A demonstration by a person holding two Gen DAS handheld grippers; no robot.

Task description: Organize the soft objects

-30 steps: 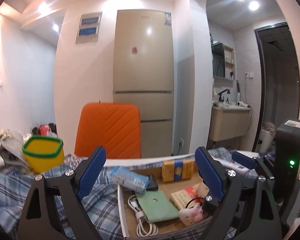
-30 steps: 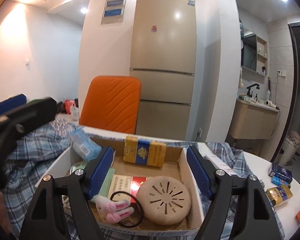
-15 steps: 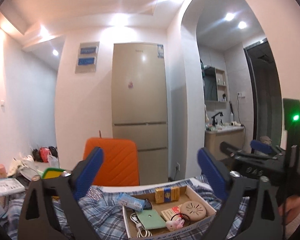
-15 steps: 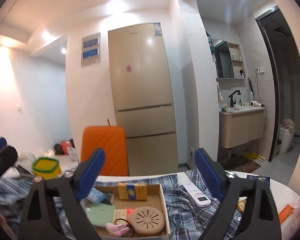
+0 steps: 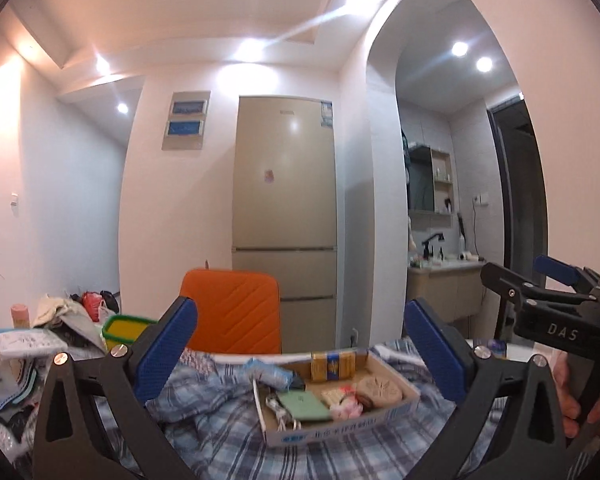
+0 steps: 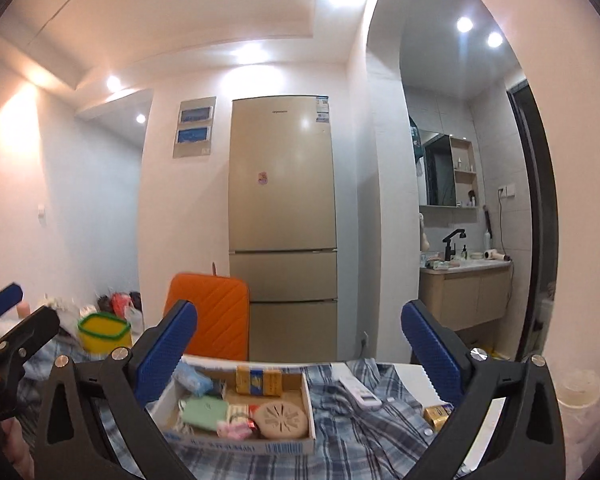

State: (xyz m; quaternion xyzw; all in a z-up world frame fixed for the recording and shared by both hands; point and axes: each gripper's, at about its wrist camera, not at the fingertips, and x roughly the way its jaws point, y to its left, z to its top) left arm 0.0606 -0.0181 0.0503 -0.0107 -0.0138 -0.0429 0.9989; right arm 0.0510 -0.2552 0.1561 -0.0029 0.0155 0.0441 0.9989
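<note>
A blue plaid shirt (image 5: 220, 412) lies crumpled across the table; it also shows in the right wrist view (image 6: 356, 420). A shallow cardboard box (image 5: 340, 426) sits on it, holding a green pouch (image 5: 302, 402), a pink soft toy (image 5: 346, 404), a round tan disc (image 6: 280, 420) and a yellow pack (image 6: 260, 380). My left gripper (image 5: 300, 344) is open and empty, held above and behind the box. My right gripper (image 6: 300, 340) is open and empty, likewise raised; the box (image 6: 244, 446) lies below it.
A yellow tub with a green rim (image 5: 126, 330) and a pile of clutter (image 5: 24, 352) are at the left. An orange chair (image 5: 234, 312) and a fridge (image 5: 286, 216) stand behind the table. A white remote (image 6: 360, 390) lies on the shirt's right side.
Both grippers have pulled back and up from the box, which now looks smaller and lower. Both stayed open and empty.
</note>
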